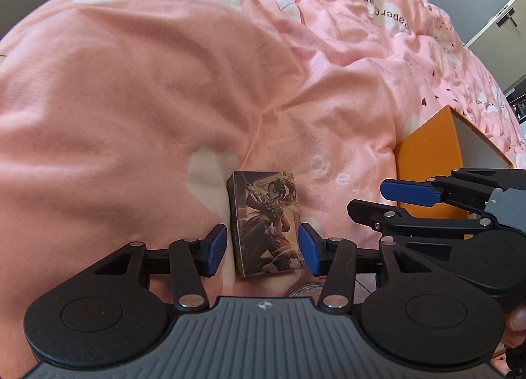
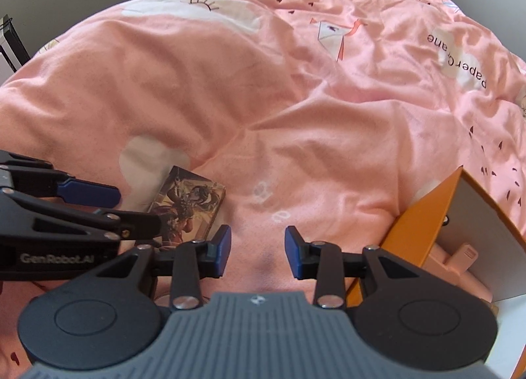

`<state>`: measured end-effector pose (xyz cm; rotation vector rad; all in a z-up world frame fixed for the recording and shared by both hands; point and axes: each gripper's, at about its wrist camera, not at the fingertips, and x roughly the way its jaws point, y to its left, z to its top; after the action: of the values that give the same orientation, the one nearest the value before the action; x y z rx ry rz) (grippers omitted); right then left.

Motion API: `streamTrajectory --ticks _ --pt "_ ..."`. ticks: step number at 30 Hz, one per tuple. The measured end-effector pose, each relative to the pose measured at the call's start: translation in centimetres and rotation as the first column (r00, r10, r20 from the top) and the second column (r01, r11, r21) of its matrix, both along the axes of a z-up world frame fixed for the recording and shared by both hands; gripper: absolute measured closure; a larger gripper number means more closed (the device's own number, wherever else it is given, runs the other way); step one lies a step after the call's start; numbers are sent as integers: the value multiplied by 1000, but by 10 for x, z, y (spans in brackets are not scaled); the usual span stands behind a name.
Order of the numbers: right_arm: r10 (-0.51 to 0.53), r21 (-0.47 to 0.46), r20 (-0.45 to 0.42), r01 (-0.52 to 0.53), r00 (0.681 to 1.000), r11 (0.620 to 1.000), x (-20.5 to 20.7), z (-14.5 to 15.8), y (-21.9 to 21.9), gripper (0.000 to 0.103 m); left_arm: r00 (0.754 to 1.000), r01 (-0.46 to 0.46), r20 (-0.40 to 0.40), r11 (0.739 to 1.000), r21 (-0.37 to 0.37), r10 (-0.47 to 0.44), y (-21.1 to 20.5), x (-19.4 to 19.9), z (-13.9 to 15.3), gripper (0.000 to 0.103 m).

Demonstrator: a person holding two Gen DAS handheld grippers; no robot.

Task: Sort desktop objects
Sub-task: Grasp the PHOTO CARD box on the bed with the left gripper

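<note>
1. Pink quilt (image 1: pixel 164 99) bore the illustrated card box (image 1: pixel 268 224), left of the orange box (image 1: pixel 424 162).
2. You set your left gripper (image 1: pixel 263 247) astride it, jaws parted, pads apparently clear, ready to grasp.
3. Your right gripper (image 2: pixel 258 254) hung half-open, empty.

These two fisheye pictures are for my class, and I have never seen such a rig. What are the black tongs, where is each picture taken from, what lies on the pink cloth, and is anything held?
No robot arm here: a person holds one pair of tongs in each hand, each with a camera looking along its fingers.

The left camera shows the left tongs open, straddling an illustrated card box lying on the pink quilt; the blue pads do not press it.

The right camera shows the right tongs open above bare quilt, holding nothing. Beside them stands an open orange box with a pink item inside.
</note>
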<state>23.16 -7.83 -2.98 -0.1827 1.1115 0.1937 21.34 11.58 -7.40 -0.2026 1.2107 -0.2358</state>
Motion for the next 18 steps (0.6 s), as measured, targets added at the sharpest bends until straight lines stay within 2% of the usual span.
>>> streamTrajectory --ticks 7,11,14,18 --pt "-5 -17 -44 4 999 1000 12 -17 -5 65 999 12 -31 999 41 -11 -8 13 -21 47" --pt "-5 -41 -64 2 998 999 18 -26 -5 66 999 37 -29 999 31 -36 -13 18 -30 47" --pt "-9 -65 -51 6 999 998 18 -26 -8 65 999 50 -14 998 37 -49 -17 18 -33 43" --pt "-14 -49 -39 12 999 999 18 -20 -12 65 997 74 5 995 62 -74 -26 19 -36 35"
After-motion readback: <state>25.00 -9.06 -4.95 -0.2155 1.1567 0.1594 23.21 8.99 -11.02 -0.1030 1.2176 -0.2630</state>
